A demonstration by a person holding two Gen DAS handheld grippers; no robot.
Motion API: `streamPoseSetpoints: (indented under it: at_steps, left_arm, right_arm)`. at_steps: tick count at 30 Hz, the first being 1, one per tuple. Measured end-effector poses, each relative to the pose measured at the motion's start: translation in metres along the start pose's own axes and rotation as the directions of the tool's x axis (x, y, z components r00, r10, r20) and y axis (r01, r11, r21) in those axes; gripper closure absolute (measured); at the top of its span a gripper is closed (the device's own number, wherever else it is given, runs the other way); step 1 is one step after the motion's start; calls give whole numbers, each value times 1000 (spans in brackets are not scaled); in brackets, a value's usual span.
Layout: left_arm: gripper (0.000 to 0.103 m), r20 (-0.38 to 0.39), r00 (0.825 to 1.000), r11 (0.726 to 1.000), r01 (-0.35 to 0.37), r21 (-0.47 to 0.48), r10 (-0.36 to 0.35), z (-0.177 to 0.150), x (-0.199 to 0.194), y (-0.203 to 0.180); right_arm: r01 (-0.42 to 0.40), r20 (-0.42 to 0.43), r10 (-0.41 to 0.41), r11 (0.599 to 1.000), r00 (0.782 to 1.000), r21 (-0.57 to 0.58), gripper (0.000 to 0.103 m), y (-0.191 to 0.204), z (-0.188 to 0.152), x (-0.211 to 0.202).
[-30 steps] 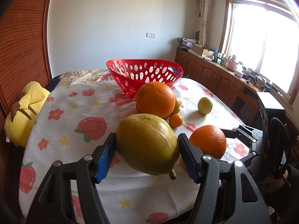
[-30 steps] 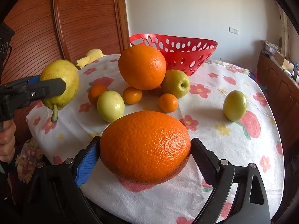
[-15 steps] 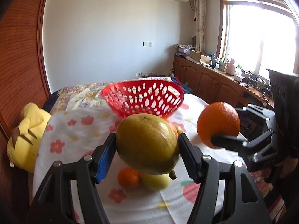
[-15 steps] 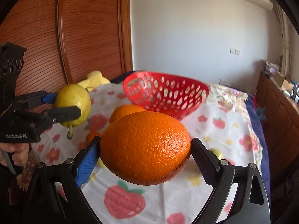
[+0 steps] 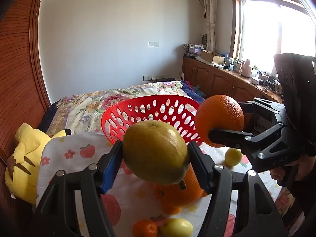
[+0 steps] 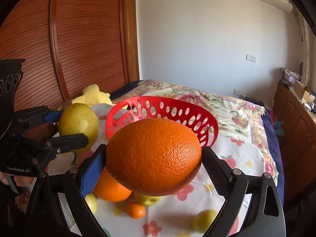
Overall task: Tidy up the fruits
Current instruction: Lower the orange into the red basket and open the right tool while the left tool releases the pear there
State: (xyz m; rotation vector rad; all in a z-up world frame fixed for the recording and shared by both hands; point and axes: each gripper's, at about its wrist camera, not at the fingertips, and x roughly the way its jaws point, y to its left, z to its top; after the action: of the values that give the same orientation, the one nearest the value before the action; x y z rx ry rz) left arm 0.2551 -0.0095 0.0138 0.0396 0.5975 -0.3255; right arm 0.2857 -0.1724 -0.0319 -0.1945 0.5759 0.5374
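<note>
My left gripper point(image 5: 156, 159) is shut on a large yellow-green pear point(image 5: 155, 152), held in the air just short of the red perforated basket point(image 5: 150, 108). My right gripper point(image 6: 153, 161) is shut on a big orange point(image 6: 154, 156), also lifted in front of the basket point(image 6: 177, 108). Each view shows the other tool: the orange point(image 5: 219, 122) at the right of the left wrist view, the pear point(image 6: 79, 124) at the left of the right wrist view. Another large orange point(image 5: 179, 193), small tangerines point(image 6: 136, 209) and pale green fruits point(image 5: 234, 156) lie on the cloth below.
The table wears a white cloth with strawberry and flower prints point(image 6: 246, 158). A yellow plush toy point(image 5: 25, 158) sits at the table's left edge, by a wooden sliding door point(image 6: 59, 49). A bed with a floral cover point(image 5: 110, 98) lies behind the basket, wooden cabinets point(image 5: 217, 79) at the right.
Both grippers have risen off the table with their fruits and moved forward toward the red basket, which now looms closer. The loose fruits have dropped to the bottom of both views.
</note>
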Motion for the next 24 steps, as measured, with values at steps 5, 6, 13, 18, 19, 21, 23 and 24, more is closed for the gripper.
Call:
streamPoseSetpoints:
  at_steps: [5, 6, 13, 18, 19, 21, 23, 24]
  left_arm:
    - [37, -19, 1000, 1000, 0, -13, 0, 8, 21, 12]
    - [37, -21, 1000, 1000, 1, -16, -1, 9, 24, 13]
    - [37, -16, 1000, 1000, -1, -9, 1, 21, 35, 18]
    - [37, -24, 1000, 1000, -9, -13, 9, 23, 44, 25]
    - [37, -26, 1000, 1000, -10, -13, 10, 24, 46, 26]
    - [37, -31, 999, 1000, -12, -13, 11, 24, 50, 28]
    - [37, -36, 999, 1000, -15, -11, 14, 24, 53, 29]
    - [37, -37, 999, 1000, -16, -12, 15, 25, 54, 30]
  right_arm:
    - [12, -44, -13, 1000, 999, -23, 7, -12, 17, 36]
    - [12, -54, -14, 1000, 998, -27, 7, -14, 20, 42]
    - [6, -122, -15, 997, 992, -73, 7, -17, 27, 79]
    - [3, -190, -28, 992, 981, -129, 7, -10, 24, 102]
    - [4, -202, -33, 990, 979, -139, 7, -8, 24, 106]
    - [5, -231, -40, 988, 972, -154, 7, -6, 22, 114]
    - [-2, -266, -40, 988, 963, -156, 7, -7, 20, 123]
    - [0, -277, -44, 987, 960, -158, 7, -8, 20, 126]
